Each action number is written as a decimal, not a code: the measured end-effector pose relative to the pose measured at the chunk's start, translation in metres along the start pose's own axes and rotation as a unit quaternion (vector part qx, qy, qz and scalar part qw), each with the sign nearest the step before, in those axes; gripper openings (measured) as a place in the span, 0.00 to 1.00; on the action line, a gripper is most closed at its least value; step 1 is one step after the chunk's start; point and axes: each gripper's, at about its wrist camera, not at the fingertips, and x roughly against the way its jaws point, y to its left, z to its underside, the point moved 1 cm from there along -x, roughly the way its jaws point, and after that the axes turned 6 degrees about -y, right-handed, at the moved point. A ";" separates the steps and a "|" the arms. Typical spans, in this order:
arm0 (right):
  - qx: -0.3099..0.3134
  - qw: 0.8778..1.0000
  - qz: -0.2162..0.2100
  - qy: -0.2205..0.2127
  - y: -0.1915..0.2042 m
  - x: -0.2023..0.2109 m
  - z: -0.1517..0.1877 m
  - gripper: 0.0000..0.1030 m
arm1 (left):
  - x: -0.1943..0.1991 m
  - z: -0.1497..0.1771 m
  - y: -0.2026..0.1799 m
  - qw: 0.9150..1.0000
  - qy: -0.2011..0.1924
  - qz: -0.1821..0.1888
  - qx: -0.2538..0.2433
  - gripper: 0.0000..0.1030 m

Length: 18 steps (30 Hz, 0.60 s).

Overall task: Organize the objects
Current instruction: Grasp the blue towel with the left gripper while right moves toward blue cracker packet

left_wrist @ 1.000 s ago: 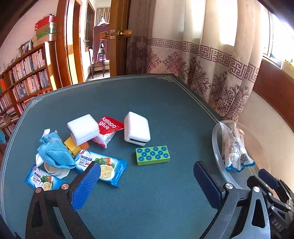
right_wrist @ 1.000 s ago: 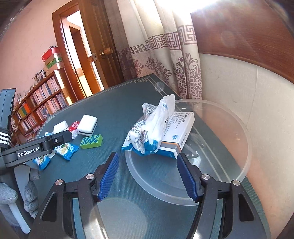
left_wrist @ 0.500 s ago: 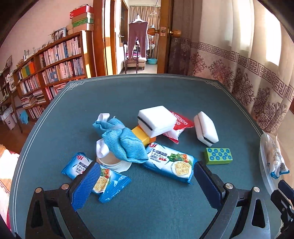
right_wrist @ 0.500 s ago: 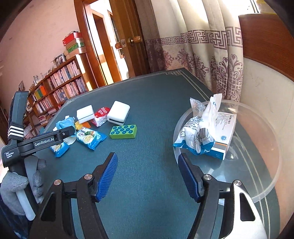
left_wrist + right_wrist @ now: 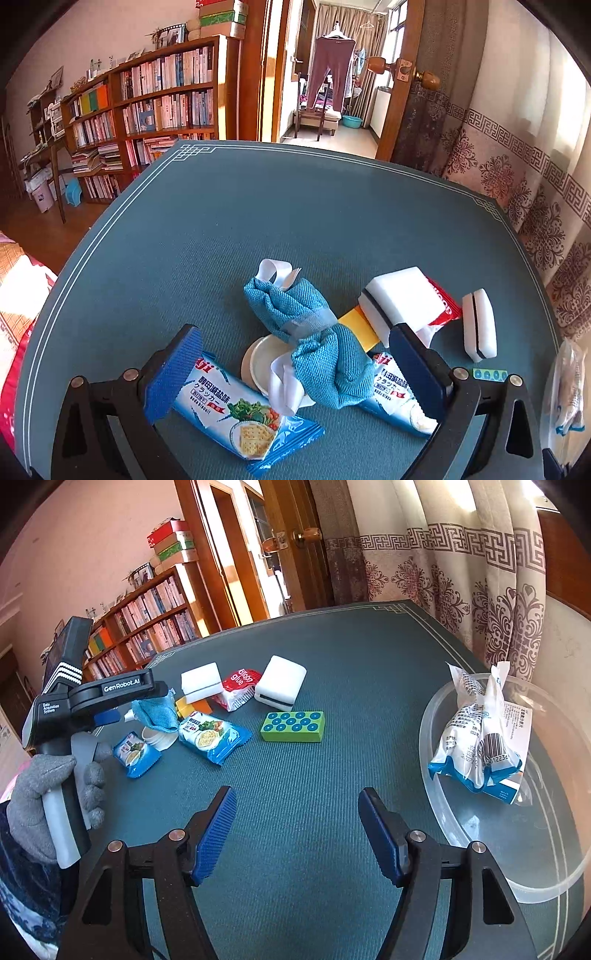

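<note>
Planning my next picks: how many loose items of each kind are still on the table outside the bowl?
Cracker packs: 2
White sponges: 2
Green block: 1
Red glue packet: 1
Blue cloth: 1
White lid: 1
Yellow-orange piece: 1
Total: 9

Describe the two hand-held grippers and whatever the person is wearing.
Both have black skeletal finger frames with silver rivets and blue ribbed pads. The left hand-held gripper carries white "GenRobot.AI" lettering, white stripes and a grey handle. The hand wears a grey knit glove below a dark blue patterned sleeve. The right hand-held gripper looks alike.
</note>
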 end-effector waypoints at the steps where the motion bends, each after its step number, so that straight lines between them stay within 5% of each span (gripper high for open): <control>1: 0.003 1.000 -0.001 0.001 0.002 -0.002 0.000 0.68 | -0.003 -0.002 0.001 1.000 0.000 -0.001 0.003 1.00; 11: 0.016 1.000 -0.013 0.020 0.012 -0.021 0.000 0.68 | -0.021 0.000 0.003 1.000 0.006 -0.015 -0.006 0.96; 18: 0.013 0.999 -0.022 0.033 0.016 -0.032 0.002 0.68 | -0.021 0.001 -0.001 1.000 0.004 0.010 -0.021 0.57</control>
